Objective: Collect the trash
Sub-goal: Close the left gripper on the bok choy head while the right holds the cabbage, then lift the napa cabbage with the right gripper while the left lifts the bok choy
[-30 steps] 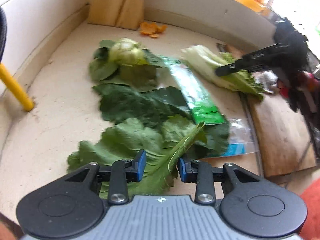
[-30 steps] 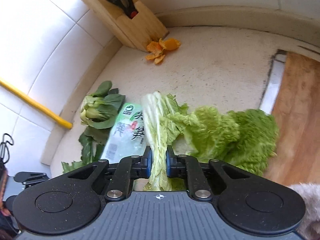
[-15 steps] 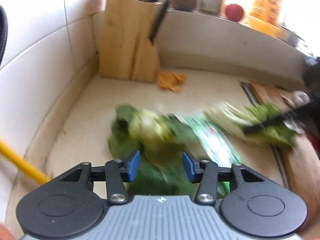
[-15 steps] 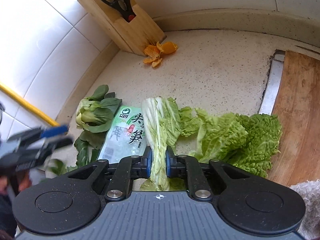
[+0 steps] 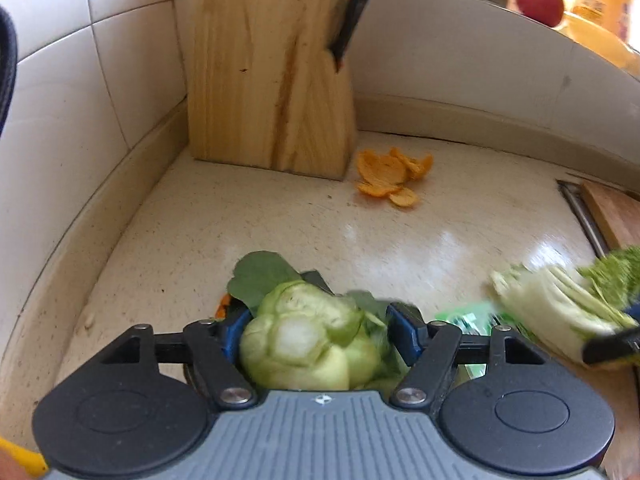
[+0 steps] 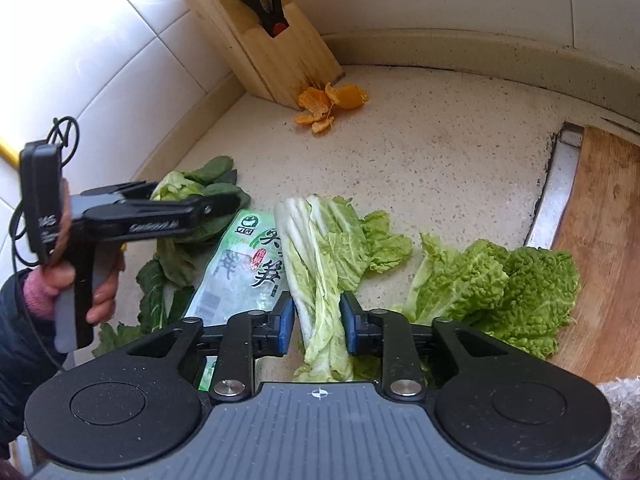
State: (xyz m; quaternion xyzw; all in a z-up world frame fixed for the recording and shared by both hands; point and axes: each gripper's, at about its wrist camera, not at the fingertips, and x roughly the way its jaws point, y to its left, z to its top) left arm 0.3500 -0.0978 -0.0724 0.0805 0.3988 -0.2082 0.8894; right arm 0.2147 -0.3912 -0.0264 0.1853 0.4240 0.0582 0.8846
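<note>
While the bok choy stub (image 5: 304, 344) sits between the left claw (image 5: 316, 334)'s parted fingers, unpinched, the right claw (image 6: 316, 320) straddles a cabbage leaf (image 6: 320, 280), released; wrapper (image 6: 240, 264) and orange peel (image 6: 330, 104) remain on the tabletop (image 6: 440, 160).

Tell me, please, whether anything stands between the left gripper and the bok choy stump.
Nothing visible does: the bok choy stump sits between the open fingers of the left gripper, with only bare counter ahead.
</note>
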